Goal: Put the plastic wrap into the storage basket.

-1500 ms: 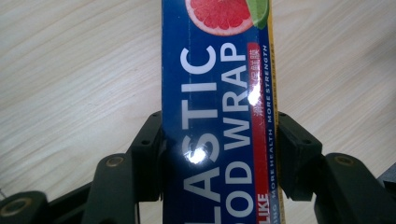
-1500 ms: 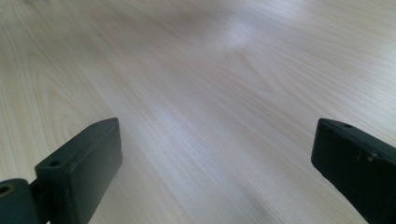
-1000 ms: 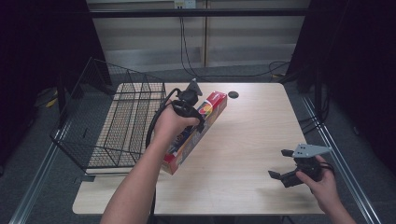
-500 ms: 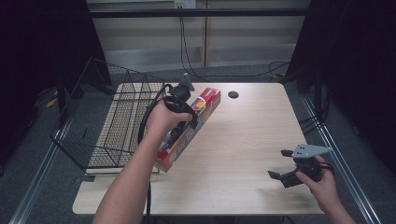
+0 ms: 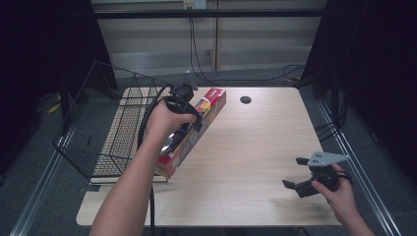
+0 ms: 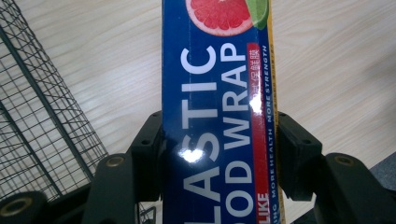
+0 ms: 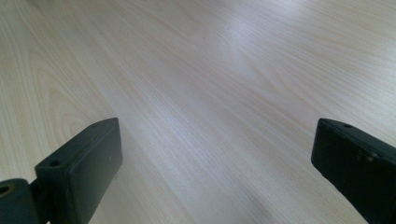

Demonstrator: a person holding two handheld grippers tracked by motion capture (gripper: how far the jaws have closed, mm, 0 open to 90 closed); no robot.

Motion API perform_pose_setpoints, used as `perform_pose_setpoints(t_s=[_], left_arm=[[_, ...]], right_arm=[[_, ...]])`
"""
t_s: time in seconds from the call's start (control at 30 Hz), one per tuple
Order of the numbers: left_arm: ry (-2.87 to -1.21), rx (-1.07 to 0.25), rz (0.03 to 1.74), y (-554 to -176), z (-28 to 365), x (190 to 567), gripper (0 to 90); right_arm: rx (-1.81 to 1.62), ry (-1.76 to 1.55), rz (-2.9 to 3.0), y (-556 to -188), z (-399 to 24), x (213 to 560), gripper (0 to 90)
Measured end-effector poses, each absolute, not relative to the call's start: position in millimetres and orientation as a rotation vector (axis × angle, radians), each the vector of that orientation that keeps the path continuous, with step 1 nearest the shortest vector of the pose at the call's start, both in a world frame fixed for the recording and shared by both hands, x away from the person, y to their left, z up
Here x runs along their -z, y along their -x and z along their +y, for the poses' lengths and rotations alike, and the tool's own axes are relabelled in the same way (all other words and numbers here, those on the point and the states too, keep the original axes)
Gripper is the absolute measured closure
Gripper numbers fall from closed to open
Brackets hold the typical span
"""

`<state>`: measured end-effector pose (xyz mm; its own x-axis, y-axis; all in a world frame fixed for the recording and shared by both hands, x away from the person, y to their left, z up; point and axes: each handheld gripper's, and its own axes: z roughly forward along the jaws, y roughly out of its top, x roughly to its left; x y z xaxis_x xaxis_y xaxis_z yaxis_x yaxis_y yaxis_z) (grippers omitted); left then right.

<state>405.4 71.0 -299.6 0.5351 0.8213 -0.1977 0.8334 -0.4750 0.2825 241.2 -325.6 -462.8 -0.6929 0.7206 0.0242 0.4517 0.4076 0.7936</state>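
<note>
The plastic wrap box (image 5: 192, 130) is a long carton, blue on its printed face with a grapefruit picture and white lettering, red at its far end. It hangs tilted above the left half of the bench (image 5: 255, 147), its near end low by the front corner of the wire basket (image 5: 103, 132) and its far end raised toward the middle of the bench. In the left gripper view the box (image 6: 217, 116) runs straight up between the two black fingers (image 6: 149, 144), which press on its long sides, one on each side, so the left gripper (image 5: 182, 105) is pinching the box across its width near the middle of its length. The person's left hand (image 5: 164, 120) wraps the gripper's body, and a black cable loops from it down past the forearm.

The wire basket stands at the bench's left edge, just beside the box. A small dark round hole (image 5: 245, 100) sits near the far edge of the bench.

The right gripper (image 5: 301, 176) rests low over the near right corner, well apart from the box, in the person's right hand (image 5: 339, 189). Its fingers (image 7: 79, 170) are spread wide over bare wood with nothing between them.
</note>
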Motion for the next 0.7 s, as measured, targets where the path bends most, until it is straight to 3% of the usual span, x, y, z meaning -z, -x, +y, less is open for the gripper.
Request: perform_pose_setpoints(t_s=[0.7], left_arm=[[-2.377,0.023,1.423,-407,98,277,44.6]], right_arm=[[-1.178,-1.018,2.349,-242,-325,463,1.8]])
